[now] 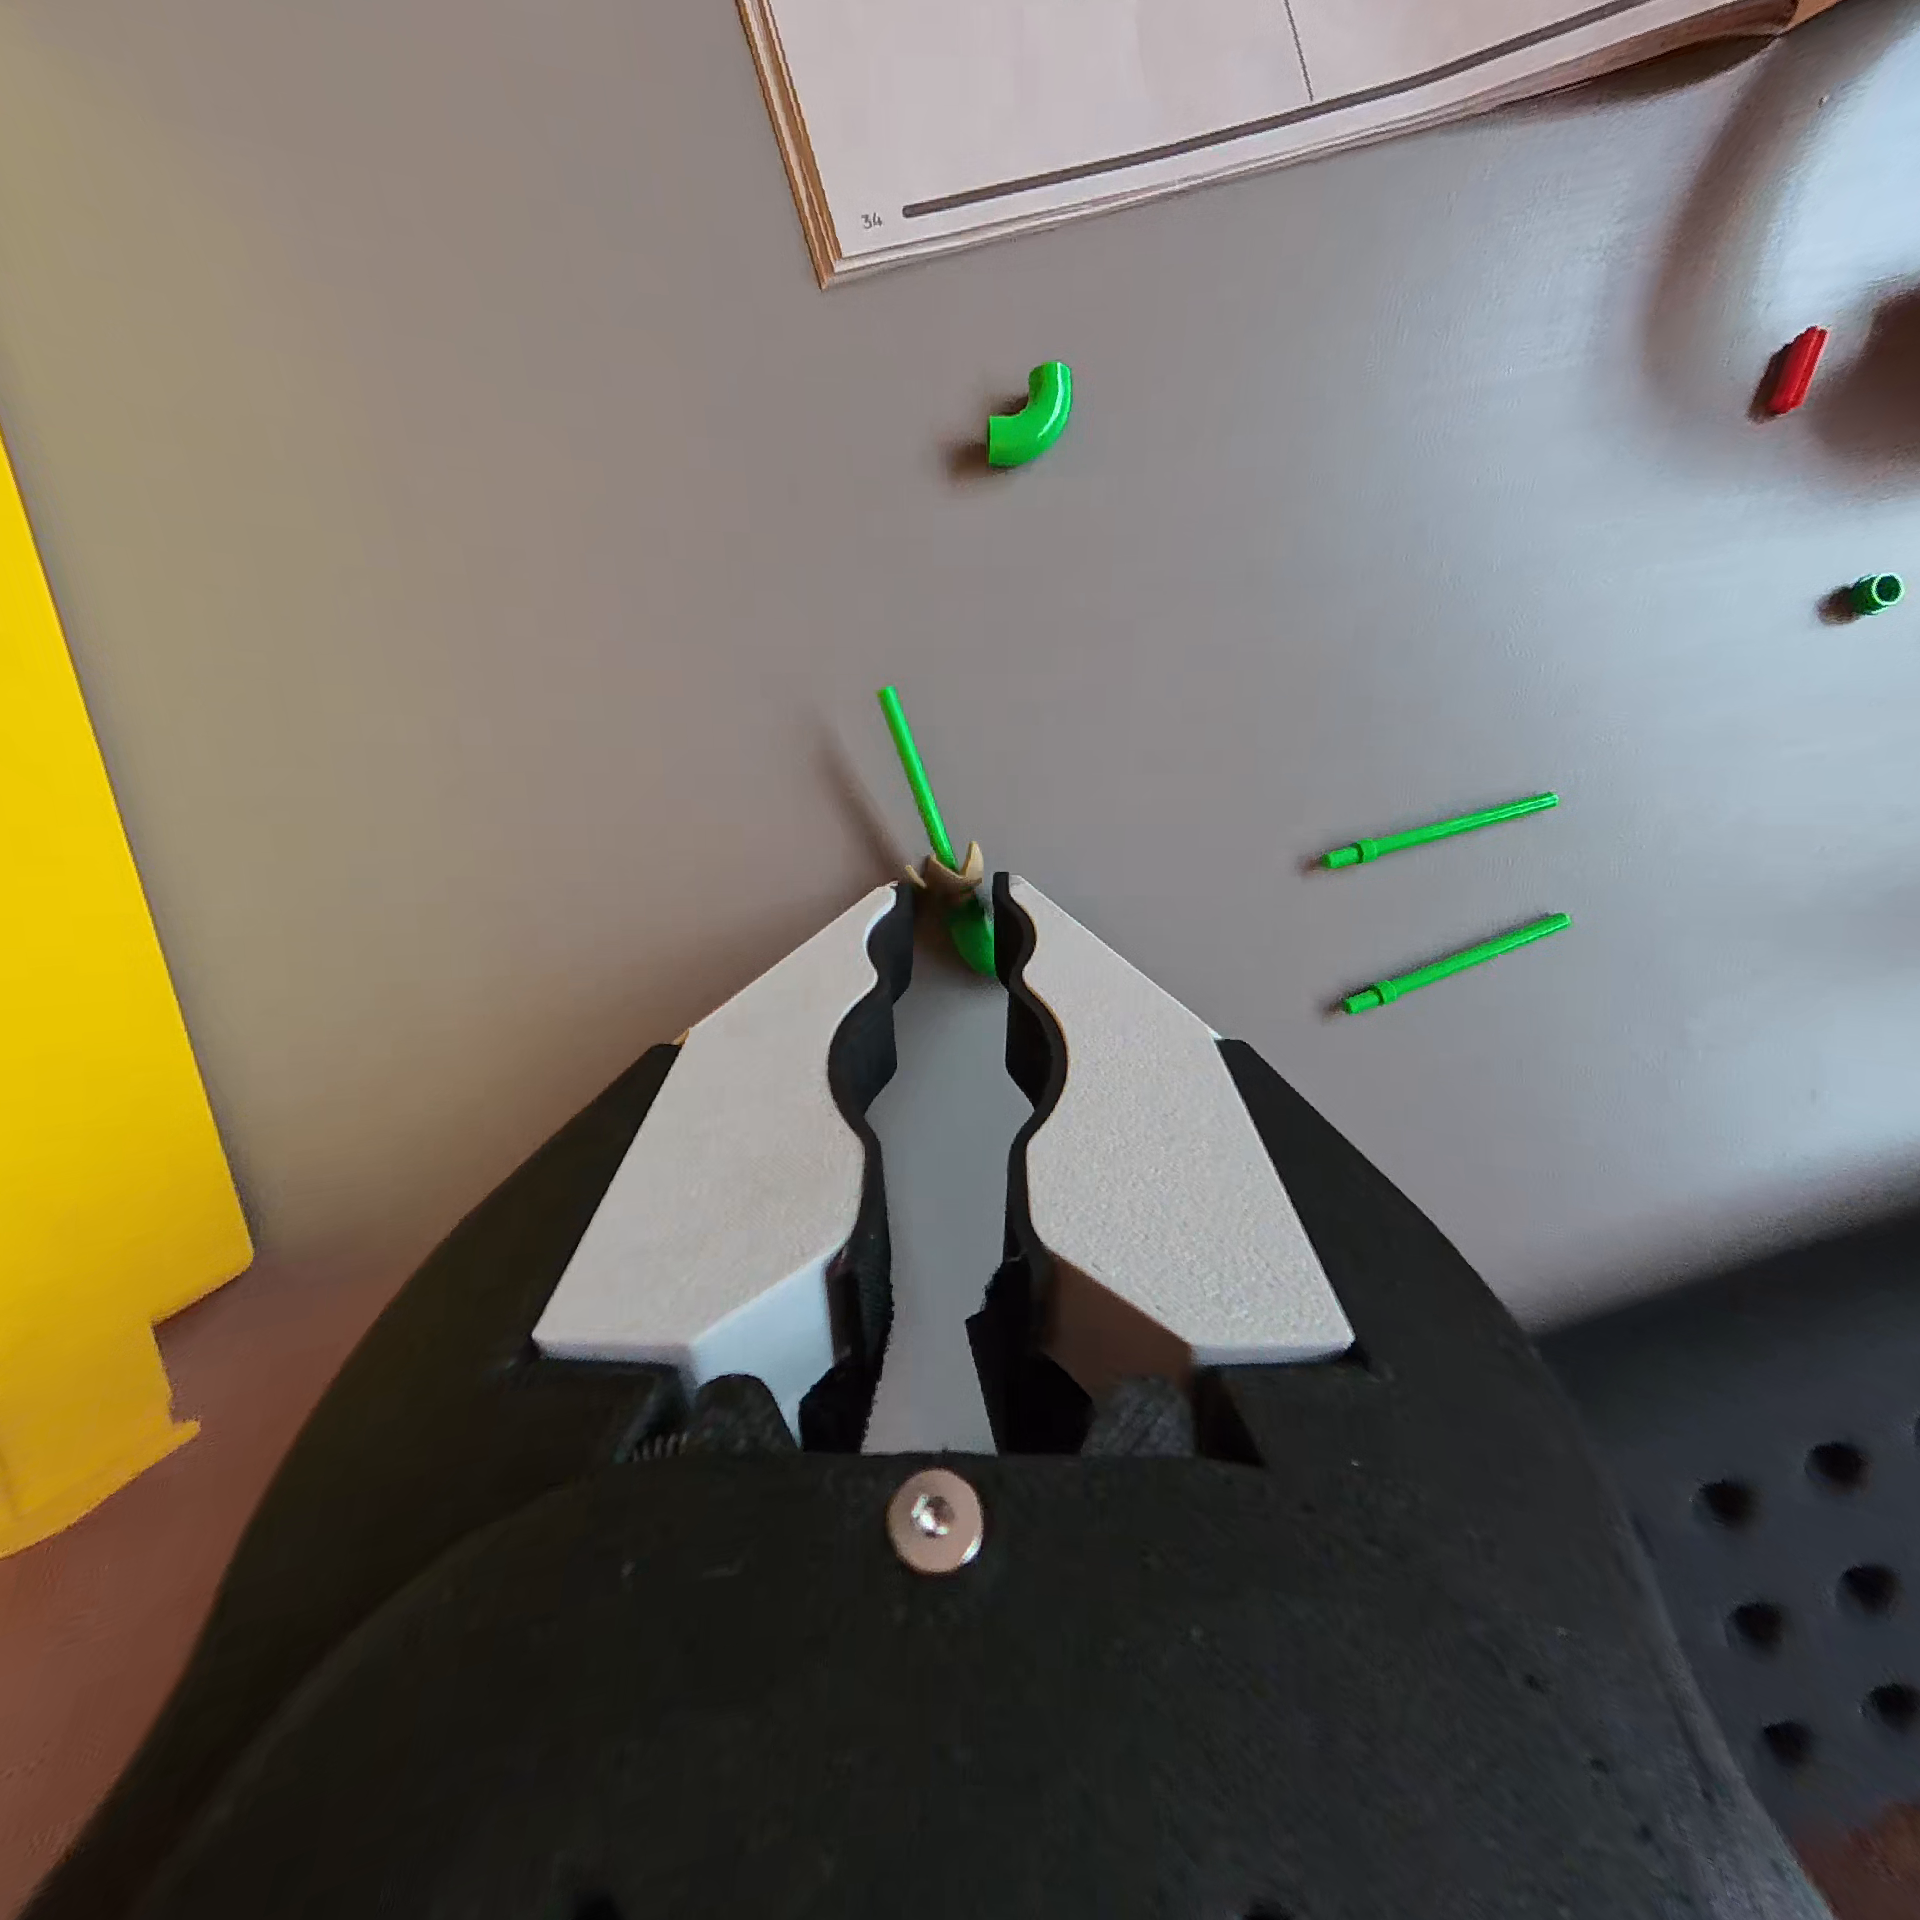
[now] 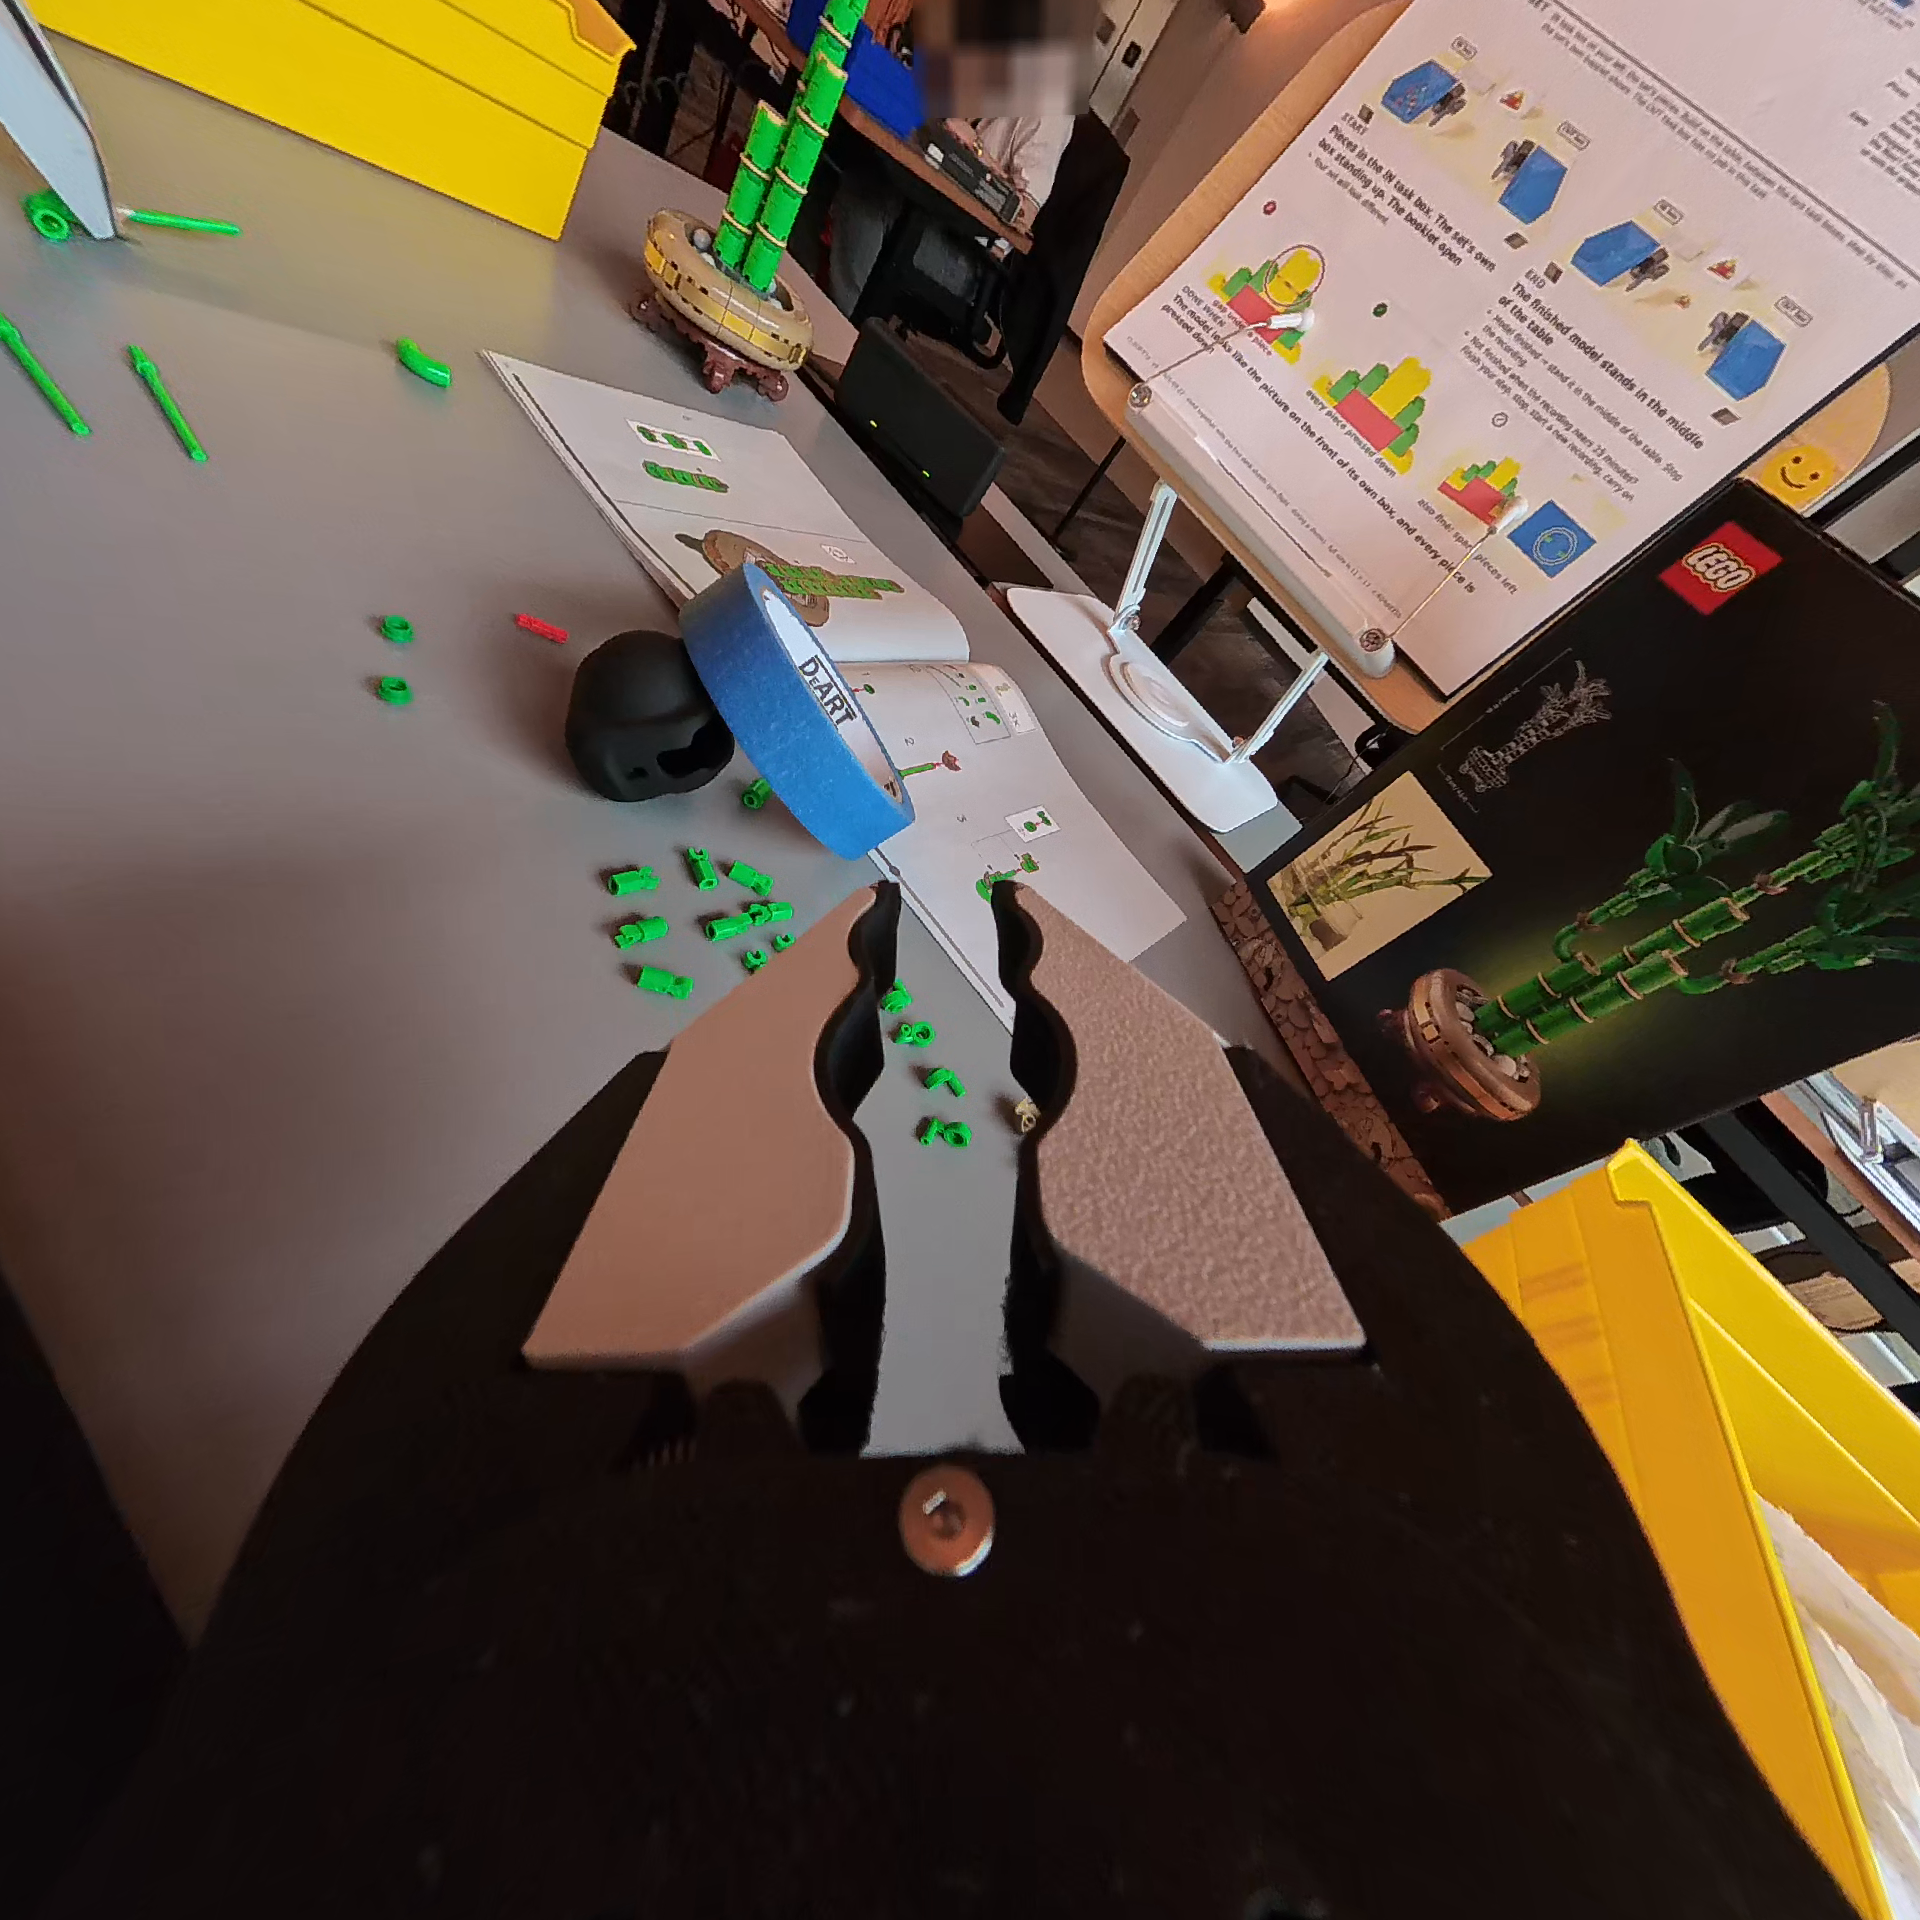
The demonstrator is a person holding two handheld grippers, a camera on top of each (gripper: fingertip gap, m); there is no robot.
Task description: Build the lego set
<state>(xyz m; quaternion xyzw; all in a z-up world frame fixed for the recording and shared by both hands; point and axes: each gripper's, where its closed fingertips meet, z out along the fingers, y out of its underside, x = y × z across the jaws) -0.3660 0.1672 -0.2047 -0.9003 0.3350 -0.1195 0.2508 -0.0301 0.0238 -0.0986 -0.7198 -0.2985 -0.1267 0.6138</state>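
Observation:
In the left wrist view my left gripper (image 1: 951,902) is shut on a small green curved piece (image 1: 974,935) at its fingertips. A tan ring (image 1: 945,871) and a thin green rod (image 1: 914,769) stick out of that piece, away from me, just above the grey table (image 1: 468,623). A loose green elbow piece (image 1: 1029,416) lies farther ahead. Two green rods (image 1: 1439,829) (image 1: 1455,961) lie to the right. My right gripper (image 2: 945,899) hangs above the table with its jaws slightly apart and nothing between them. Several small green connectors (image 2: 696,914) lie below it. The bamboo model (image 2: 774,187) stands in its pot at the back.
The open instruction booklet (image 2: 727,488) (image 1: 1143,104) carries a blue tape roll (image 2: 790,717), with a black rounded object (image 2: 644,727) beside it. A red piece (image 1: 1792,384) and a green stud (image 1: 1875,594) lie at the right. Yellow bins (image 1: 83,1039) (image 2: 1714,1455), the set's box (image 2: 1610,883) and a board on a stand (image 2: 1507,260) ring the table. My right fingertips sit around 40 centimeters from my left ones. Both grippers' tips are roughly 20 centimeters from the green stud (image 1: 1875,594). Seen from the right wrist view (image 2: 384,621) as well.

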